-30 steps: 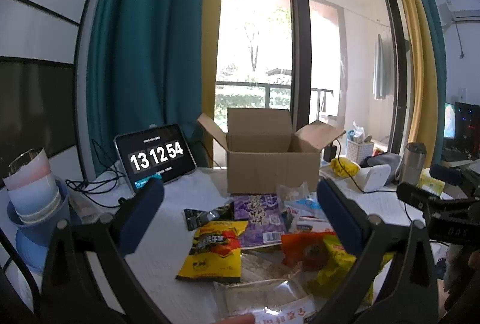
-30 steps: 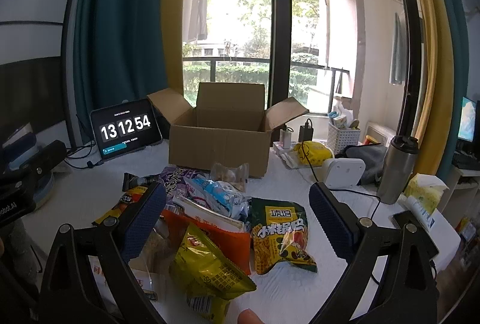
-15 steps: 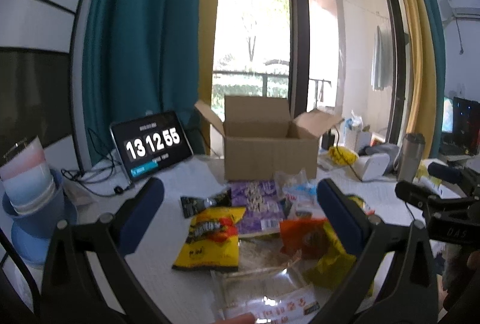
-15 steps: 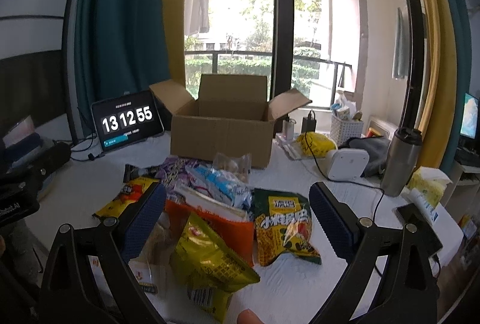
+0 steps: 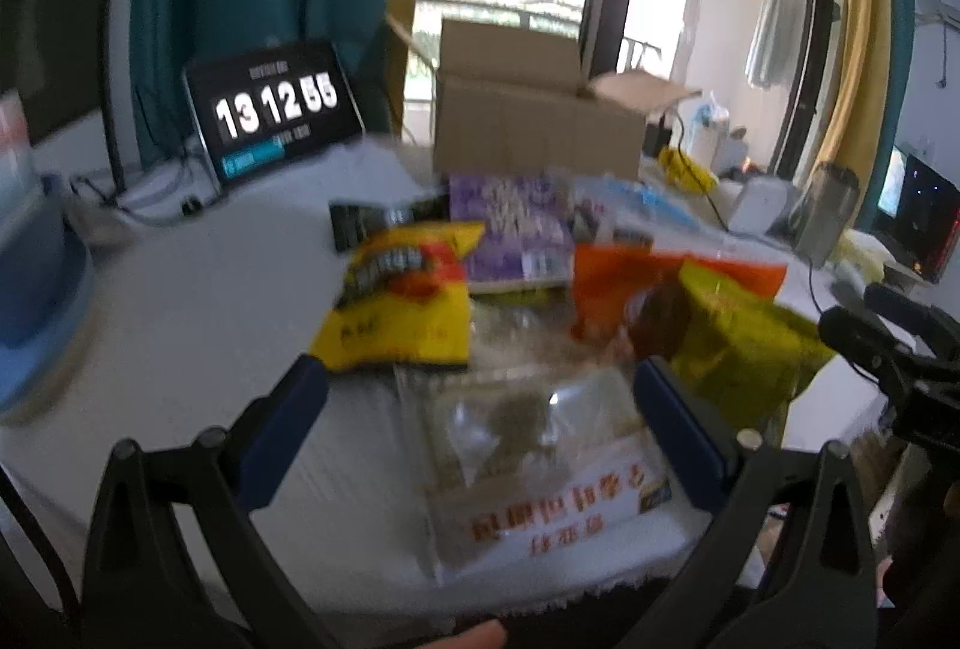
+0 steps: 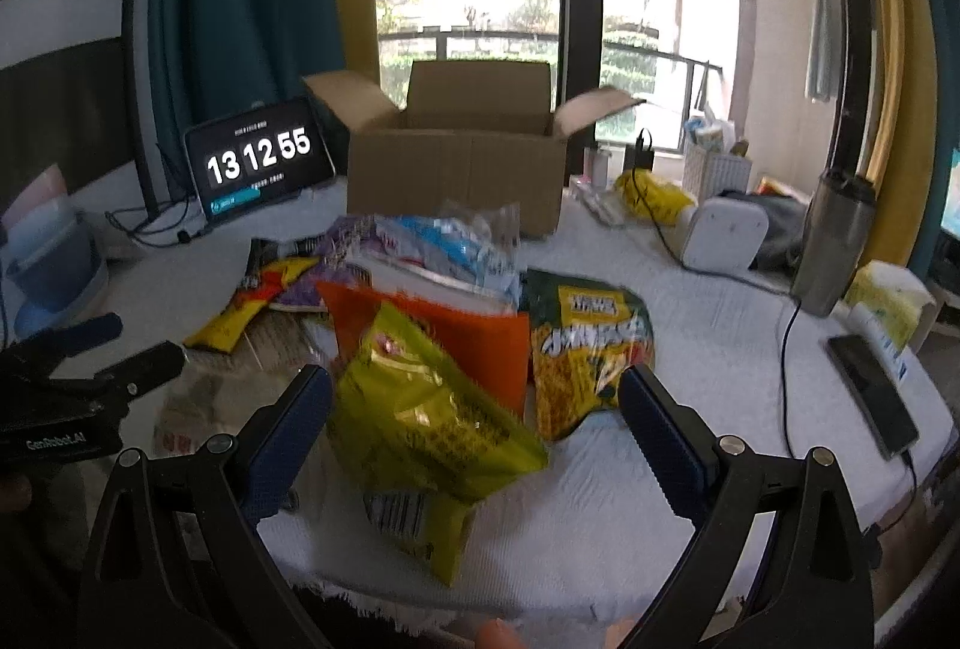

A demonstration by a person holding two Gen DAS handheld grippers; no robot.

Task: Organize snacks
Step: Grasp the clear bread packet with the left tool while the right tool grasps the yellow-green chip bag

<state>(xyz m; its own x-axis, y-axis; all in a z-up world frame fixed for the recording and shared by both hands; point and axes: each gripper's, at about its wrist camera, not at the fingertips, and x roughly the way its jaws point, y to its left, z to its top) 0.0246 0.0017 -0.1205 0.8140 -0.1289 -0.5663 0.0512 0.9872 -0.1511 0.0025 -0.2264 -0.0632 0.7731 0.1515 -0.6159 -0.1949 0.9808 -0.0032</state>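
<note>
A pile of snack bags lies on the white tablecloth before an open cardboard box point(image 5: 540, 126) point(image 6: 459, 169). In the left wrist view my left gripper point(image 5: 480, 403) is open, its blue pads either side of a clear bag with red lettering point(image 5: 534, 463); a yellow-red bag point(image 5: 402, 313), a purple bag point(image 5: 510, 229) and an orange bag point(image 5: 624, 283) lie beyond. In the right wrist view my right gripper point(image 6: 474, 415) is open above a yellow-green bag point(image 6: 420, 421), with the orange bag point(image 6: 474, 331) and a green-yellow bag point(image 6: 588, 349) behind. The left gripper's fingers point(image 6: 120, 367) show at that view's left.
A tablet clock point(image 6: 258, 163) stands left of the box. A blue bowl stack point(image 6: 54, 265) sits at the far left. At the right stand a steel tumbler point(image 6: 834, 241), a white device point(image 6: 726, 235), a phone point(image 6: 876, 397) and cables. The table's front edge is close below.
Both grippers have tilted down and moved closer to the snack pile; the bags appear larger and lower between the fingers. The clock went from 13:12:54 to 13:12:55. No bag moved.
</note>
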